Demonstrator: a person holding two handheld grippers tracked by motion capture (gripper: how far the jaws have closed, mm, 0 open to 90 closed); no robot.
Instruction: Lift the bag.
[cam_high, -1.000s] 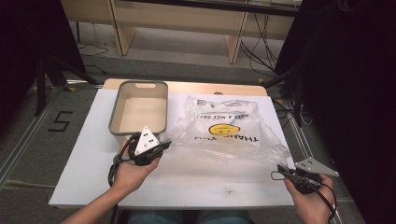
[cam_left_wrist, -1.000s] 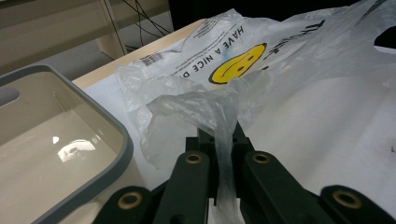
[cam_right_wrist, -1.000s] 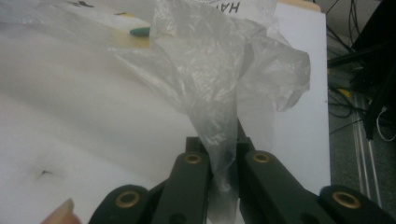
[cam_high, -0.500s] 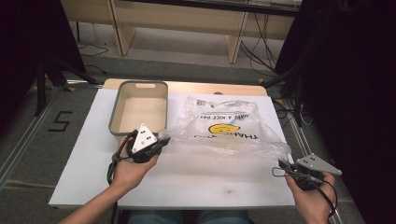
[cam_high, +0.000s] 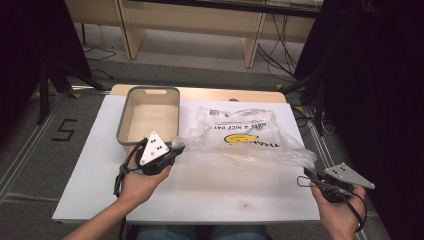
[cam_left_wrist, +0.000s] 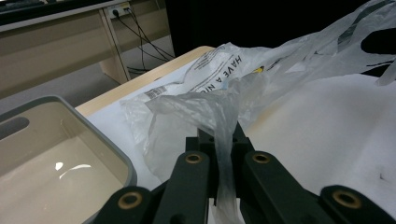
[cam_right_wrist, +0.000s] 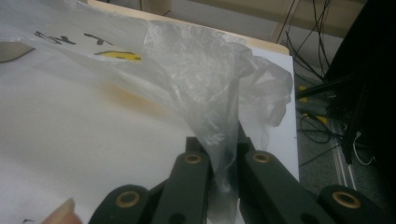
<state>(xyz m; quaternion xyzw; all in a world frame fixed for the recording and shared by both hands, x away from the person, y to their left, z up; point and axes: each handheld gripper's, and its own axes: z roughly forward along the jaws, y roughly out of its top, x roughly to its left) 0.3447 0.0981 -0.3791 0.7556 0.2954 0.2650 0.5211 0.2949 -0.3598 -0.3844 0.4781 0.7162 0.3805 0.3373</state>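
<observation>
Both grippers (cam_high: 176, 148) (cam_high: 306, 172) (clamped) on bag (cam_high: 245, 135)

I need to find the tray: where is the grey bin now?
In the high view, the grey bin stands at the table's far left, beside the plastic bag, just beyond the left gripper.

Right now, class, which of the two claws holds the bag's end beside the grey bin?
The left claw: it pinches the bag right next to the bin, while the right claw grips the far end near the table's edge.
</observation>
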